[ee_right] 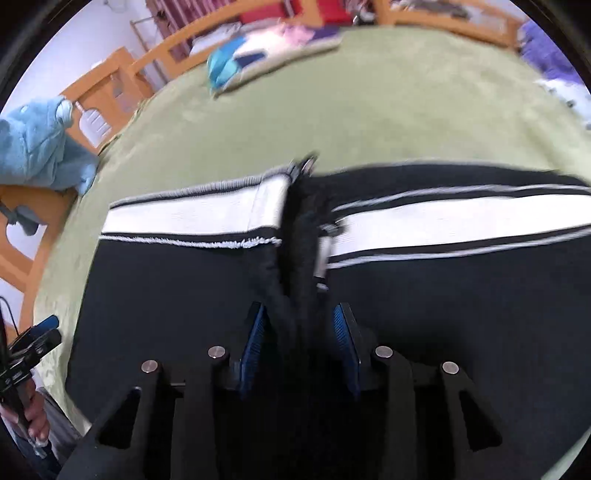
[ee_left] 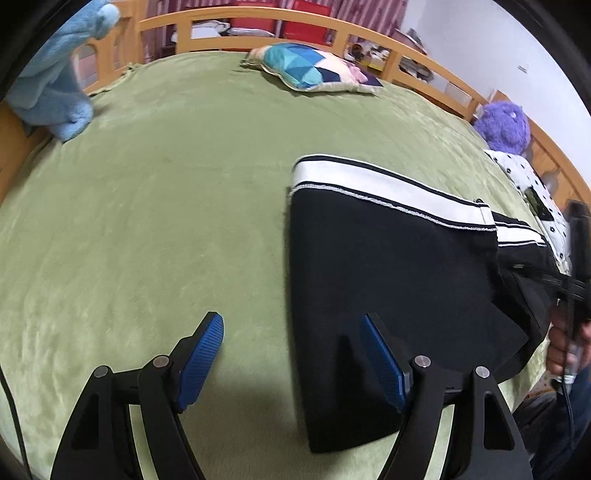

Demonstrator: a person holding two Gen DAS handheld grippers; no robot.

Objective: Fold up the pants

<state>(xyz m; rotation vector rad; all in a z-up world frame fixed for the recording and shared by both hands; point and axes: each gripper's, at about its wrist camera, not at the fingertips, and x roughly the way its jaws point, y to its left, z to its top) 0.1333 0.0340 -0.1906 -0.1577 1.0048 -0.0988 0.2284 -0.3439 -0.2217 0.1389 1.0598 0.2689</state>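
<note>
Black pants with a white side stripe (ee_left: 388, 251) lie on the green bedspread (ee_left: 166, 203). In the left wrist view my left gripper (ee_left: 291, 325) is open, its right finger over the pants' near left corner, its left finger over bare bedspread. In the right wrist view the pants (ee_right: 166, 288) fill the lower frame, and my right gripper (ee_right: 299, 314) straddles a raised bunched fold of black fabric (ee_right: 295, 258); the blue pads (ee_right: 255, 332) sit either side of it, whether they pinch it is unclear in the blur.
A blue plush toy (ee_left: 55, 85) lies at the far left. A blue patterned pillow (ee_left: 314, 70) sits at the far edge. A purple plush (ee_left: 502, 125) and a dotted cloth (ee_left: 532, 177) lie at the right. A wooden rail (ee_left: 258, 22) surrounds the bed.
</note>
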